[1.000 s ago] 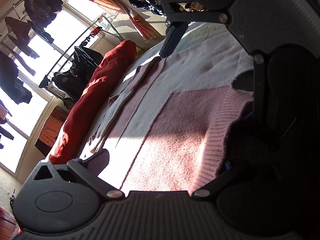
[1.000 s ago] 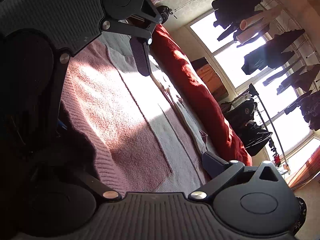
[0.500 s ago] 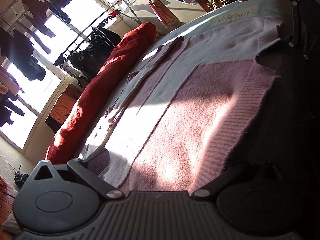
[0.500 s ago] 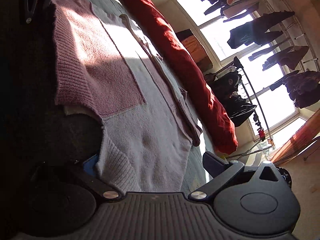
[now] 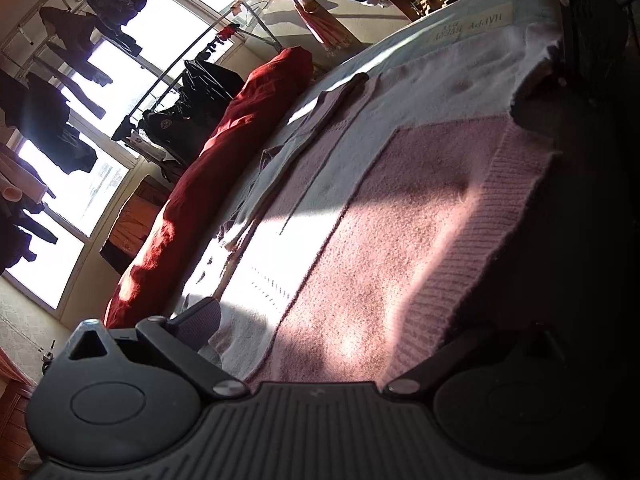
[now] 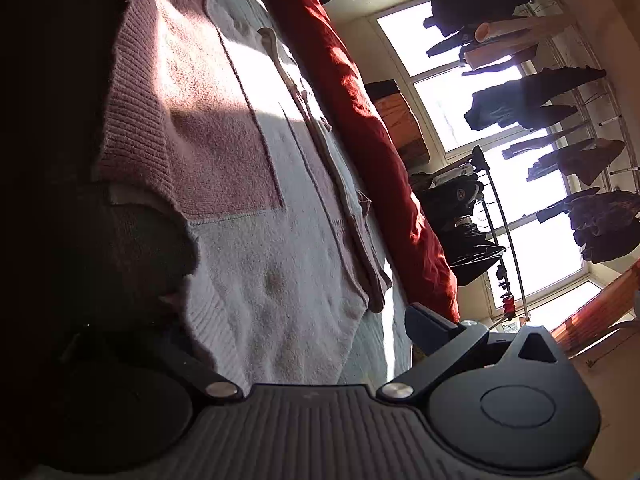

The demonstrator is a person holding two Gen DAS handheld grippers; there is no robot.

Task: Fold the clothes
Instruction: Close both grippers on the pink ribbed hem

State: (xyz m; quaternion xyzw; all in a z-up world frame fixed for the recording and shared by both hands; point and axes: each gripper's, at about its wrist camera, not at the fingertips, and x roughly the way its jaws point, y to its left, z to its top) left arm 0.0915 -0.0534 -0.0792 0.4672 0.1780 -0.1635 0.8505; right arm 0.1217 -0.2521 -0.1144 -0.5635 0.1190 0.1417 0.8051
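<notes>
We see the pink-and-white knitted sweater (image 5: 400,216) spread flat on the bed beside a rolled red blanket (image 5: 224,184); both grippers, left (image 5: 332,344) and right (image 6: 304,344), straddle its hem, jaws parted, seemingly ready to pinch and fold.

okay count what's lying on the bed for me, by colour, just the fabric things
Pink and white: 1, the sweater
Red: 1, the rolled duvet
Pale blue: 1, the sheet under them
Total: 3
</notes>
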